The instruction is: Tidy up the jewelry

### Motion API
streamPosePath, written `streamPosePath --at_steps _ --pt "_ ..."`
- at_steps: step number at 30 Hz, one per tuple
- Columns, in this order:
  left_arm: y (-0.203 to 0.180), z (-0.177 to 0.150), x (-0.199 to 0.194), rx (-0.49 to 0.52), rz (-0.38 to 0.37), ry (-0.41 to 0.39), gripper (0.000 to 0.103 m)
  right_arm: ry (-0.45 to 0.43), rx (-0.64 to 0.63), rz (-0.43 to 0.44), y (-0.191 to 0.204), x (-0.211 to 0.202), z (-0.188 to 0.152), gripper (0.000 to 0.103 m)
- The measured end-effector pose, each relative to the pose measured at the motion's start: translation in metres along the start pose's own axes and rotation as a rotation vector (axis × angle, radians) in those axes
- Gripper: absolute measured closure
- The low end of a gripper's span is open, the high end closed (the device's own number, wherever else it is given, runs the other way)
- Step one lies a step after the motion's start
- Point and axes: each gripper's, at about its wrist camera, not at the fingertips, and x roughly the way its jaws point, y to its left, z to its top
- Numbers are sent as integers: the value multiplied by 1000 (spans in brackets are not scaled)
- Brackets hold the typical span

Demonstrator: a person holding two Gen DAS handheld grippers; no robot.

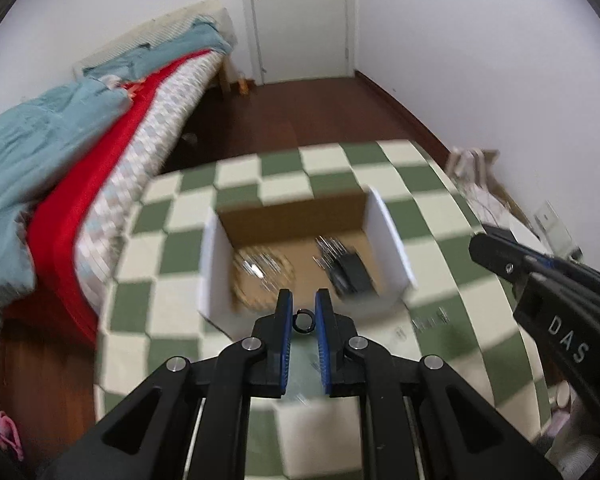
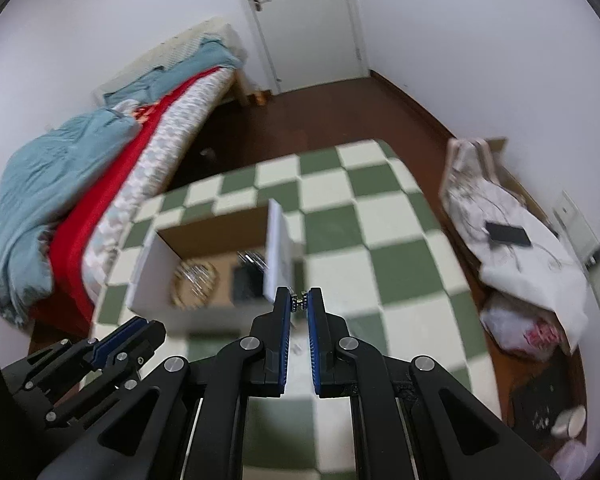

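While both views blur | left gripper [image 1: 304,304], lower centre, pinches a dark ring [image 1: 304,319] just short of the open box [image 1: 214,268] at mid-frame | right gripper [image 2: 299,300], lower centre, grips a small beaded piece [image 2: 299,302] beside the box's right wall | carry each over the rim before you release.
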Motion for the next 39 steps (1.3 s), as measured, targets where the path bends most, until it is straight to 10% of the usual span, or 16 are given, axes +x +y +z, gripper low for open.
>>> streamPosePath --at_steps 17,20,22,25,28,31,39 --pt "69 82 85 -89 -57 195 90 284 -7 67 32 123 81 93" --pt "72 83 89 -88 -29 199 88 297 21 67 25 128 82 78" --pt "75 83 90 -95 -15 196 68 292 32 63 21 127 83 59" --pt "80 82 84 -112 8 159 24 275 17 45 21 121 84 57" --pt "82 80 79 -110 36 144 3 254 -13 21 22 109 84 37" --pt "80 75 71 -107 60 117 1 217 -54 -32 23 95 82 1" --pt "77 44 38 -107 131 2 0 121 -89 -108 0 49 47 0"
